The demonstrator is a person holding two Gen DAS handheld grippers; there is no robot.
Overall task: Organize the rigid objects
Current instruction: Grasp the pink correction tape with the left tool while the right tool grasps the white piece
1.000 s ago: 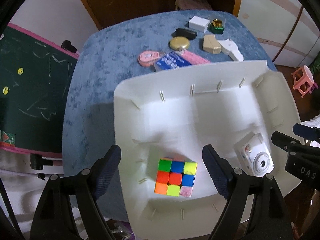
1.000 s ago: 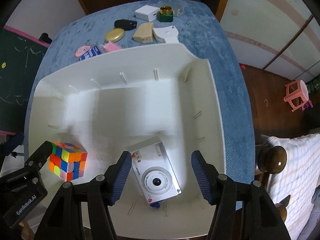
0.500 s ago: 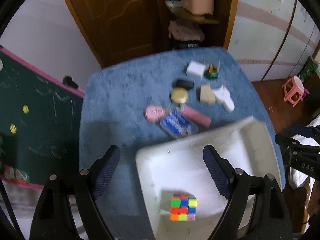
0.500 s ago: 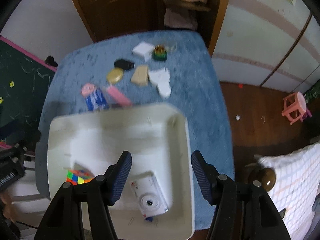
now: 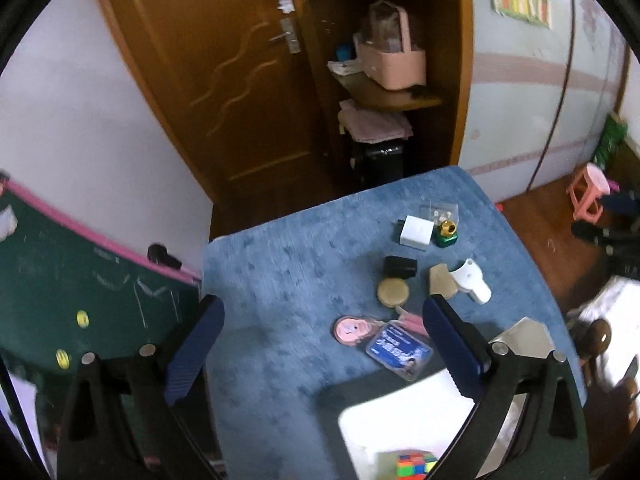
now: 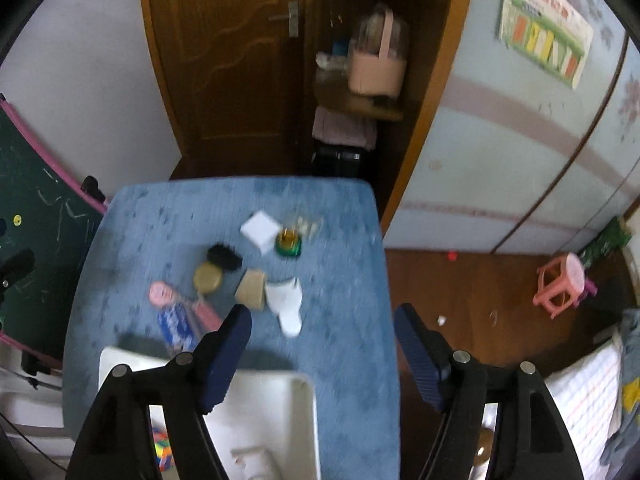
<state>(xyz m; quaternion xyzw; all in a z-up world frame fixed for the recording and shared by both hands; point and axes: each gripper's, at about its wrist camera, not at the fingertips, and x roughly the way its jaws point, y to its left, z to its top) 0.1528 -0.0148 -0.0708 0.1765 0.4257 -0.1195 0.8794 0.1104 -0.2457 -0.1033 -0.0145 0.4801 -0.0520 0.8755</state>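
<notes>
My left gripper is open and empty, high above the blue table. My right gripper is open and empty too, high above the table's near right part. The white tray lies at the table's near edge and holds a colour cube; in the right wrist view the tray also holds a white camera, partly hidden. Loose items lie beyond the tray: a white box, a green and gold bottle, a black case, a gold compact, a tan piece, a white piece, a pink tag, a blue packet.
A green chalkboard with a pink rim leans at the table's left. A wooden door and a corner shelf with a pink basket stand behind. A pink stool is on the floor at the right.
Both grippers have risen and pulled back from the tray, still open. The cube and camera stay in the tray, which has slid to the bottom of both views.
</notes>
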